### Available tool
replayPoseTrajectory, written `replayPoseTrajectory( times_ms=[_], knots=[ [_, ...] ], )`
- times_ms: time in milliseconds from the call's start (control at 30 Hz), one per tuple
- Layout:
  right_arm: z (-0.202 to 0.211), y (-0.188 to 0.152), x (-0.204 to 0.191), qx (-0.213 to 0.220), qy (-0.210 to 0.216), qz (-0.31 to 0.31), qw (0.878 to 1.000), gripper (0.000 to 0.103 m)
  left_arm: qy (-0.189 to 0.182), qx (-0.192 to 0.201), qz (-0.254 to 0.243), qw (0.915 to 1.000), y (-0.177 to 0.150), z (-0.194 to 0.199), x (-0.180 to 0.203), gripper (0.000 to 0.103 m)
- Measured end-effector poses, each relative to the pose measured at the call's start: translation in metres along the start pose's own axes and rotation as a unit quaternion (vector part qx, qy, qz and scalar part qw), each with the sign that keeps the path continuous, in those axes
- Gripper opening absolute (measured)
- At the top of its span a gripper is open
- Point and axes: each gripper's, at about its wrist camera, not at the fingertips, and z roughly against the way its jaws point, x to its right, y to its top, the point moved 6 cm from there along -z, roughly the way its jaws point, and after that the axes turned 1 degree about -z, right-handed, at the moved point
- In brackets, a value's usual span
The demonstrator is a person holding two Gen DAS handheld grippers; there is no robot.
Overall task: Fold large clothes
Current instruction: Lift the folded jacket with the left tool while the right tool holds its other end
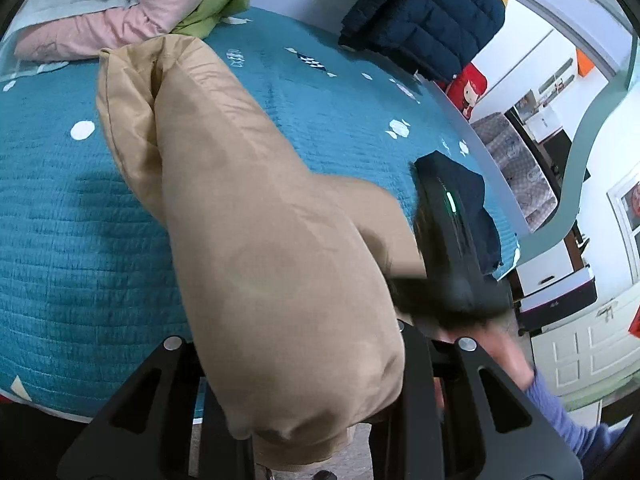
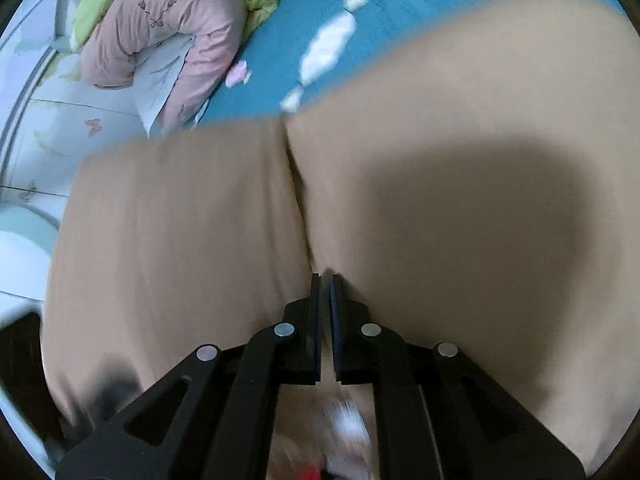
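We see our right gripper (image 2: 325,280) clamped on the tan garment (image 2: 440,200), which stretches toward 11 o'clock across the teal bedspread (image 1: 60,220). Our left gripper (image 1: 304,360) is hidden under fabric; whether it grips, we cannot tell.

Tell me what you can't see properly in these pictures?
- Left wrist view: the left gripper's fingertips are buried under the tan coat, so open or shut is unclear.
- Left wrist view: the right gripper is a dark motion blur.
- Right wrist view: the tan coat is smeared, its shape unreadable.
- Right wrist view: blurred white and red bits behind the fingers are unidentifiable.
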Motion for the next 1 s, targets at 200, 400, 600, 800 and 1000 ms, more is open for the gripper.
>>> replayPoseTrajectory(
  times_ms=[200, 400, 600, 800, 1000],
  knots=[
    [0.026, -0.03, 0.02, 0.034, 0.012, -0.008, 0.999, 0.006, 0.025, -0.015, -0.046, 0.9985, 0.002, -0.026, 0.034, 0.025],
    [0.117, -0.035, 0.042, 0.131, -0.066, -0.001, 0.989, 0.01, 0.015, -0.049, -0.1, 0.9936, -0.004, -0.075, 0.09, 0.025],
    [0.164, -0.046, 0.061, 0.18, -0.118, 0.012, 0.977, 0.028, -0.01, -0.096, -0.115, 0.9887, -0.014, -0.134, 0.135, 0.025],
    [0.171, -0.061, 0.064, 0.195, -0.153, 0.034, 0.968, 0.043, -0.031, -0.148, -0.102, 0.9833, -0.005, -0.176, 0.159, 0.051],
    [0.167, -0.052, 0.05, 0.219, -0.154, 0.056, 0.962, 0.058, -0.053, -0.195, -0.089, 0.9753, 0.004, -0.198, 0.166, 0.053]
  ],
)
